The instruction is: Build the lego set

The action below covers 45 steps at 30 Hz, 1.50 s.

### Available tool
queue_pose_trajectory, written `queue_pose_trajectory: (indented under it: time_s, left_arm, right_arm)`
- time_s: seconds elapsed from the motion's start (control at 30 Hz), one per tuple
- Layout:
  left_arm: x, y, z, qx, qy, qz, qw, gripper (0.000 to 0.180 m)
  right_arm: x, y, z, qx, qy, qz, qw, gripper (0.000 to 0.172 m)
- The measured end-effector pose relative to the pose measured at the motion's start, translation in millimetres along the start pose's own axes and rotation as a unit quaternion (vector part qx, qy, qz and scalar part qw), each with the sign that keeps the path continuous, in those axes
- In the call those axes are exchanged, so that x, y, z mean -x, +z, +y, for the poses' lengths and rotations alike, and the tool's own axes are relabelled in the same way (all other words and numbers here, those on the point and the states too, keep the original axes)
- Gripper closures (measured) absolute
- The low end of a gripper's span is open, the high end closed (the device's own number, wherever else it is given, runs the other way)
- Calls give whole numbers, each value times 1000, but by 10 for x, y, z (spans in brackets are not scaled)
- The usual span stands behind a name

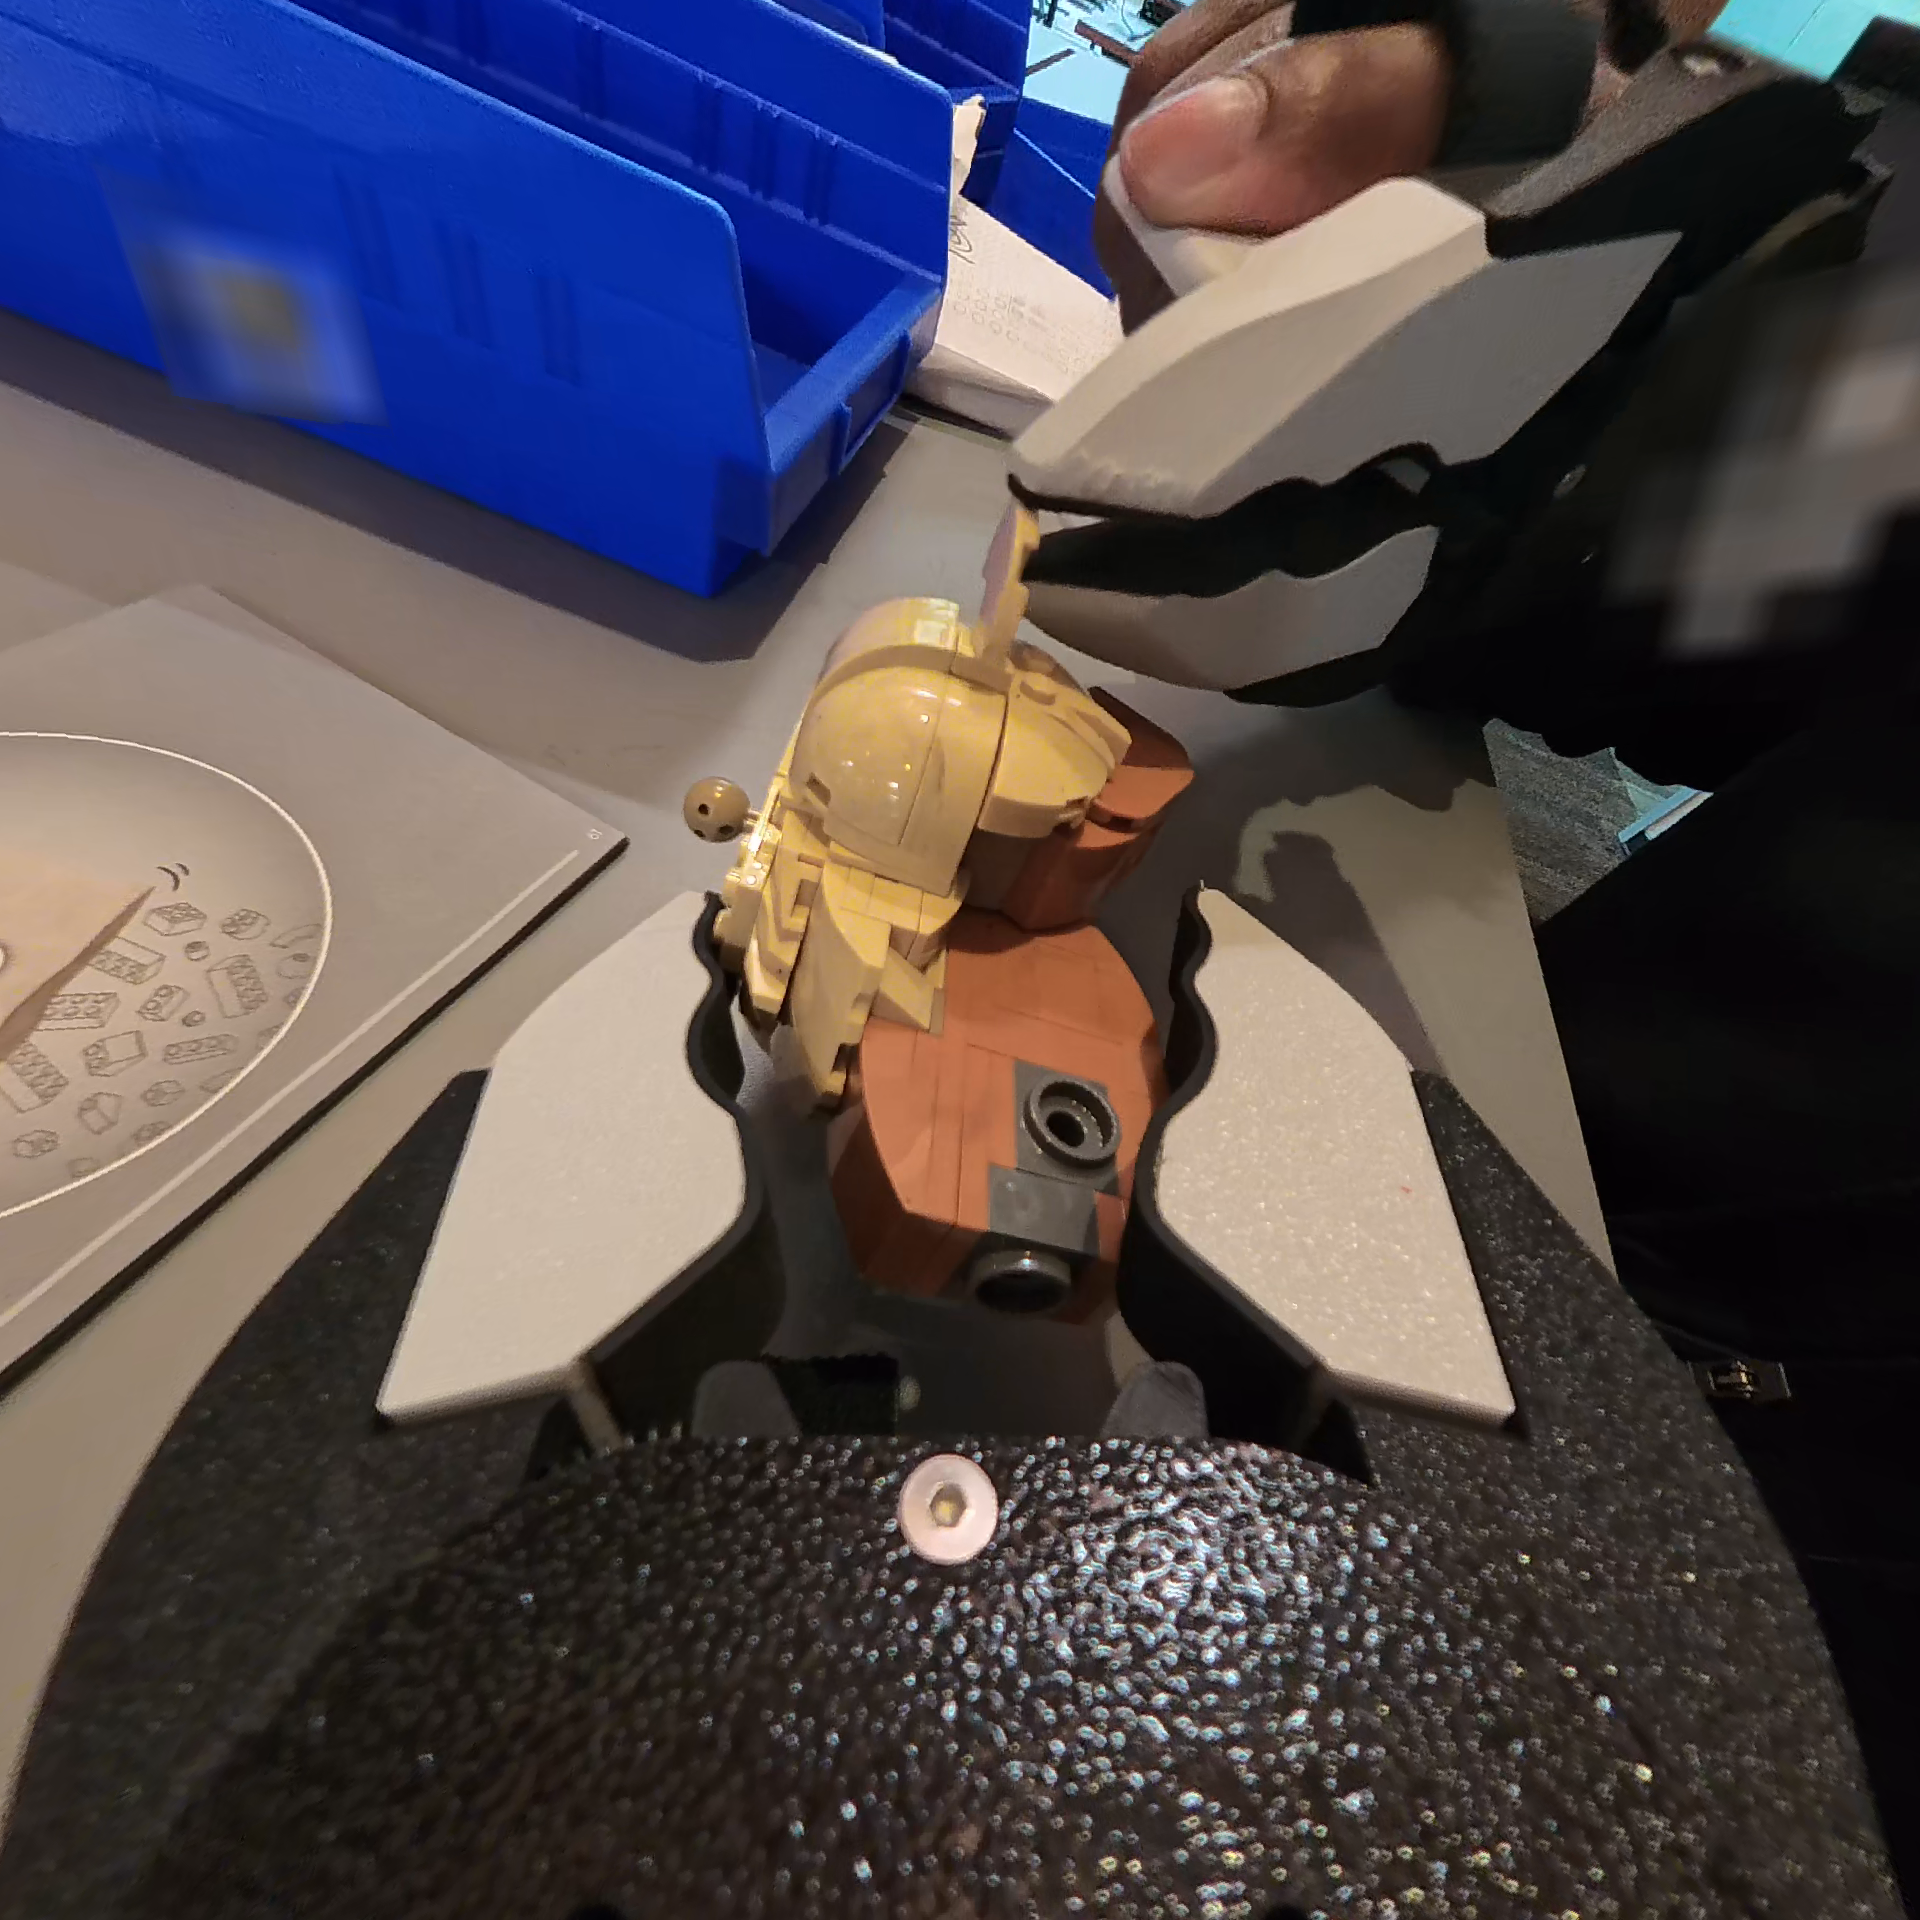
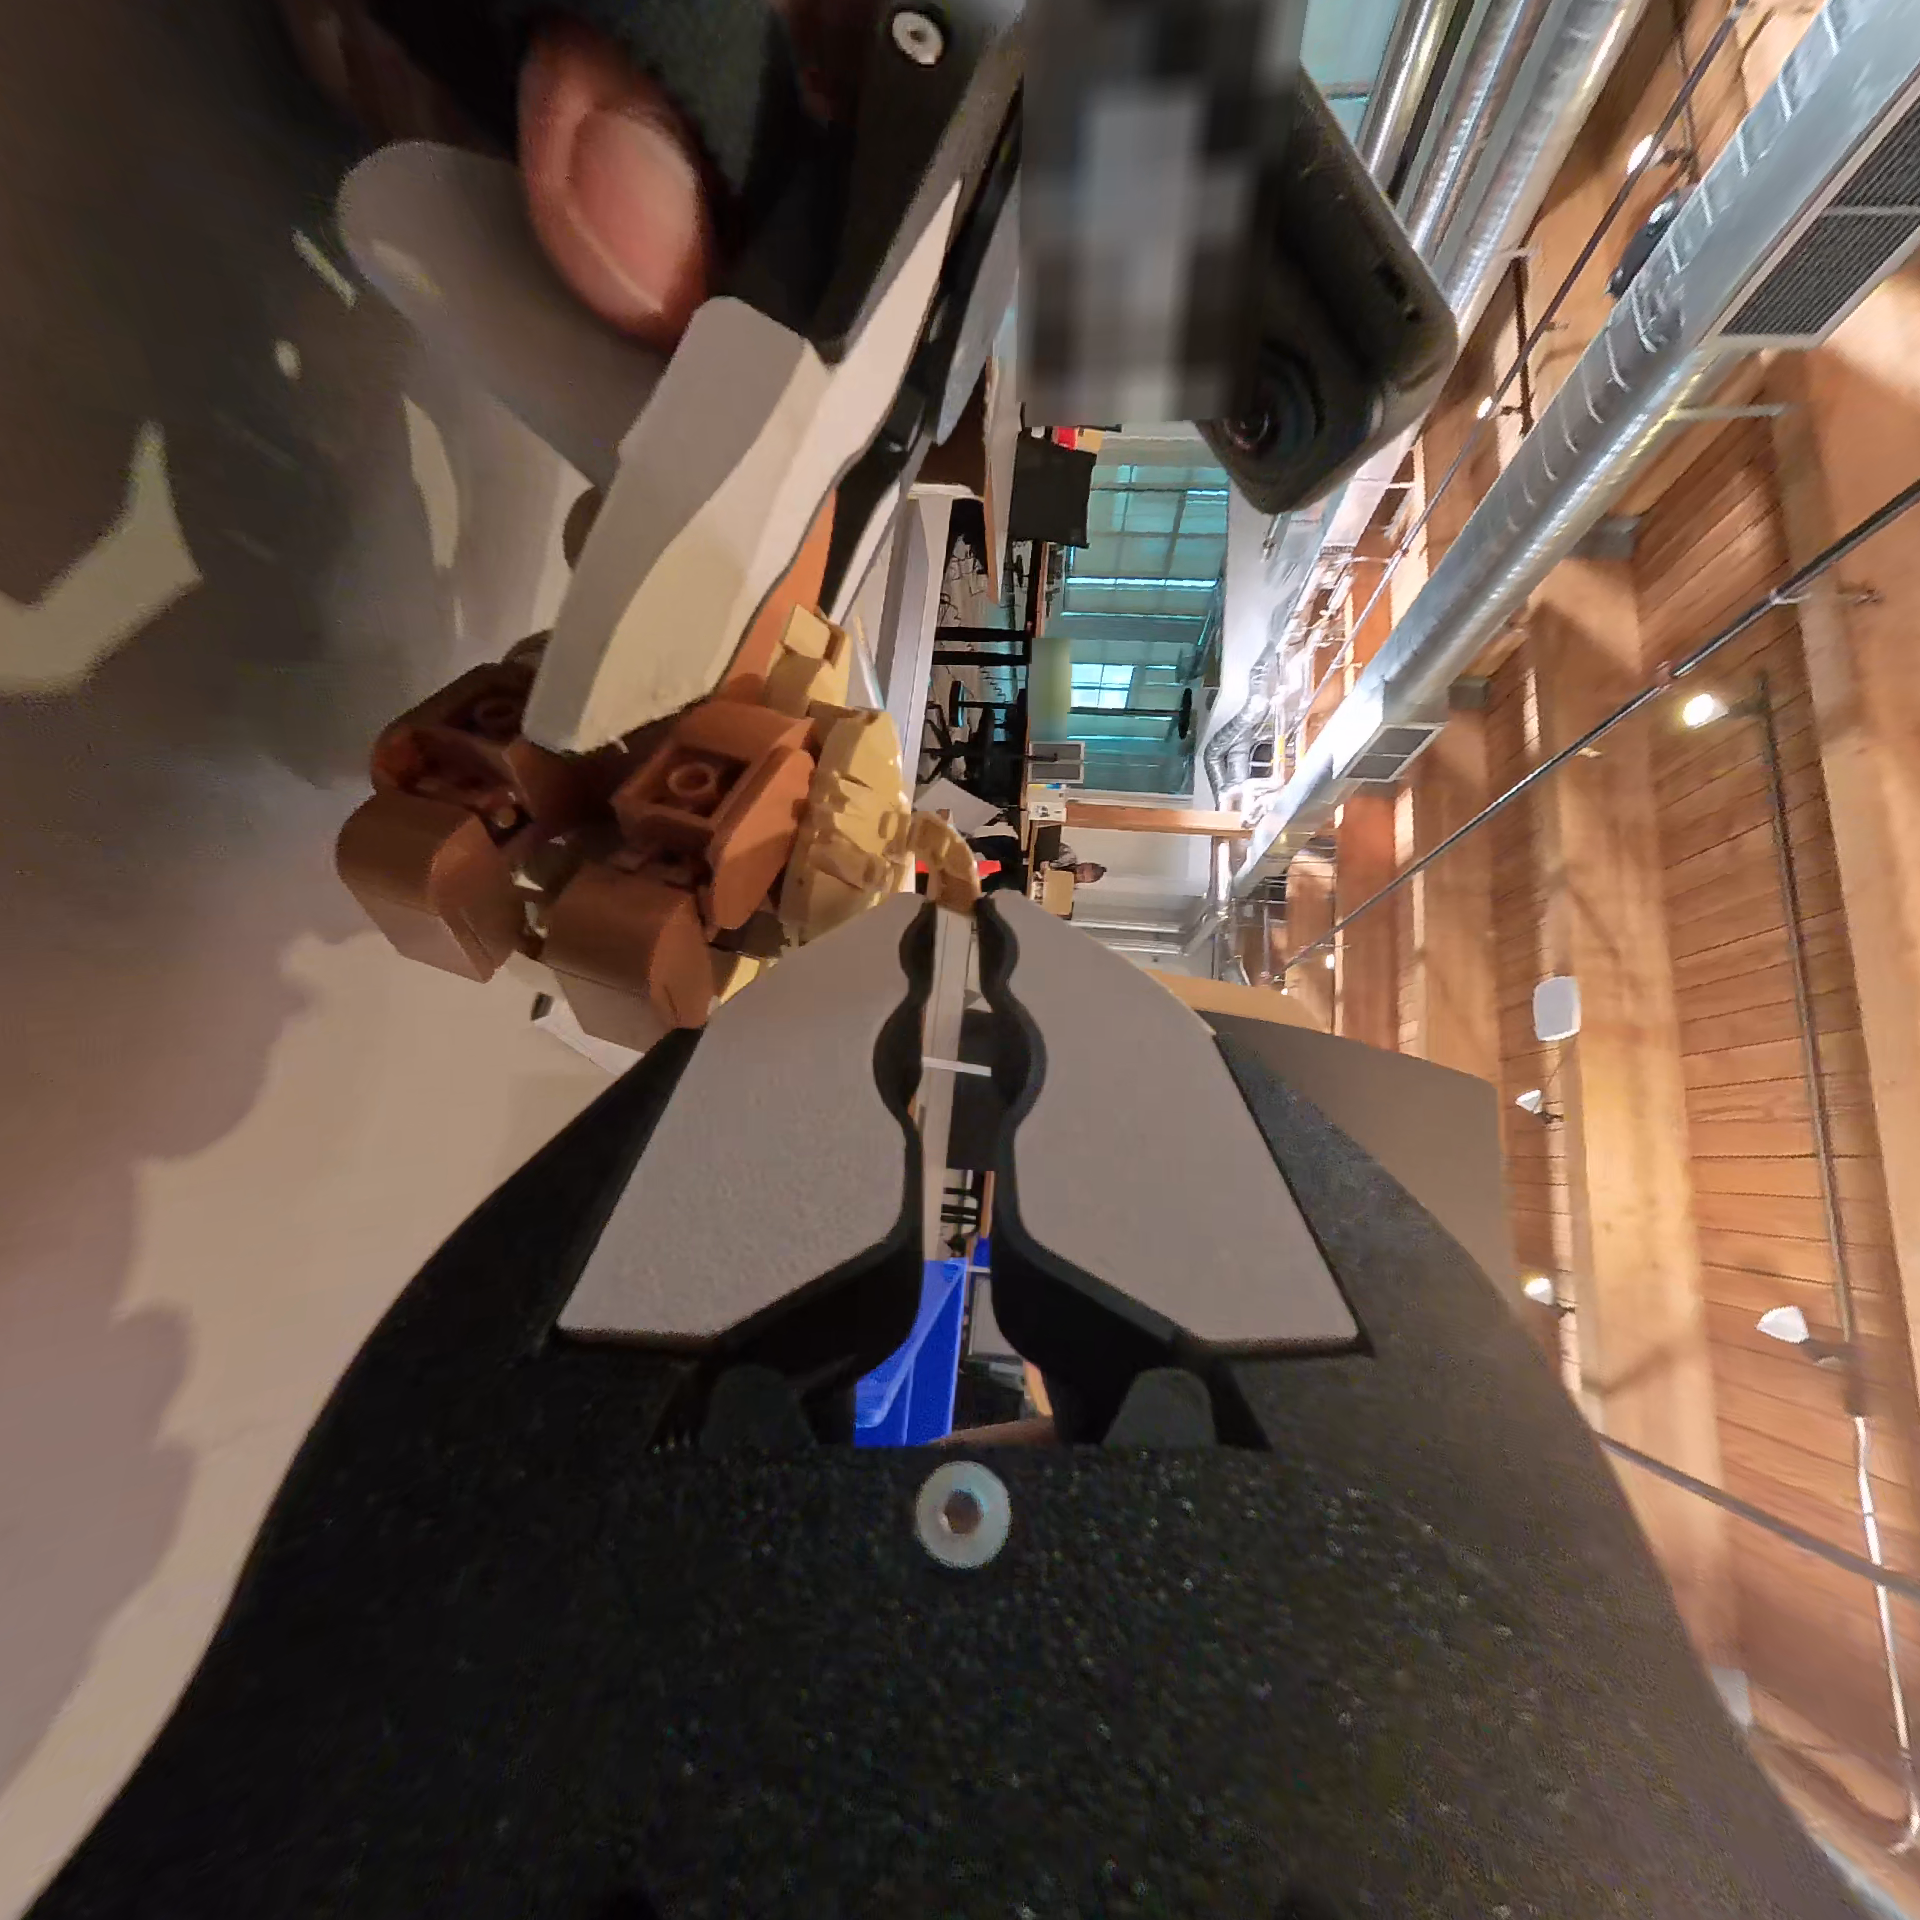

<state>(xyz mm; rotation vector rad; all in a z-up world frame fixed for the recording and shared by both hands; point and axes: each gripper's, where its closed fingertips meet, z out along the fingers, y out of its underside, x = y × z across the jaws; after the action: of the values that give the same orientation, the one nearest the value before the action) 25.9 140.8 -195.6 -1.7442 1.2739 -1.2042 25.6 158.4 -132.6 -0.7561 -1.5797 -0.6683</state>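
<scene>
A brick-built figure [image 1: 935,935] with a tan front and a brown back sits between the wide-set fingers of my left gripper [image 1: 956,904]. Both pads lie against its sides just above the grey table [image 1: 582,665]. My right gripper [image 1: 1029,540] comes in from the upper right. Its fingers are pinched on a thin tan piece [image 1: 1010,582] at the figure's top. In the right wrist view the right gripper [image 2: 953,906] has its tips closed on that curved tan piece [image 2: 948,857]. There one finger [image 2: 644,623] of the left gripper overlaps the brown part of the figure [image 2: 623,831].
Blue storage bins [image 1: 520,260] stand at the back left. An open instruction booklet [image 1: 208,935] lies at the left and white paper [image 1: 997,332] lies behind the bins. The table's edge [image 1: 1538,883] runs close on the right. A thumb [image 1: 1247,135] rests on the right gripper. The left gripper's tips are roughly 6 cm from the right gripper's.
</scene>
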Motion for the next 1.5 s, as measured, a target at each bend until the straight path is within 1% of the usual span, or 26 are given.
queue_pose_trajectory:
  time_s: [0.03,0.1,0.27,0.47,0.63,0.7,0.8,0.9,0.97,1.3,1.5]
  left_arm:
    - [2,-1,-1,0,0,0,1000,101]
    - [3,-5,-7,-3,-1,0,1000,100]
    - [3,-3,-3,-1,0,-1,1000,100]
    - [-4,0,-1,0,-1,1,1000,100]
    - [-9,-4,-7,-3,-5,4,1000,100]
    - [-4,-11,-15,-7,-9,4,1000,100]
    - [3,-21,-27,-11,-13,5,1000,100]
    - [0,-17,-23,-9,-12,5,1000,100]
    - [-4,-14,-18,-8,-10,5,1000,100]
    - [-14,-11,-14,-6,-7,6,1000,101]
    - [-20,-10,-11,-5,-5,7,1000,101]
  right_arm:
    - [6,-7,-4,-1,-5,1,1000,168]
    - [26,-21,-15,-6,-11,-1,1000,169]
    - [73,-26,7,-2,-14,-10,1000,169]
    - [78,-30,26,0,2,-22,1000,169]
    - [46,-27,32,0,35,-35,999,167]
    - [38,-32,55,1,65,-47,997,167]
    - [51,-70,37,-24,172,-93,980,165]
    - [18,-140,-84,-75,296,-143,941,159]
    - [-20,-149,-99,-83,337,-156,925,159]
    - [53,-43,-117,-79,394,-217,890,160]
    - [71,-38,-103,-85,428,-243,867,166]
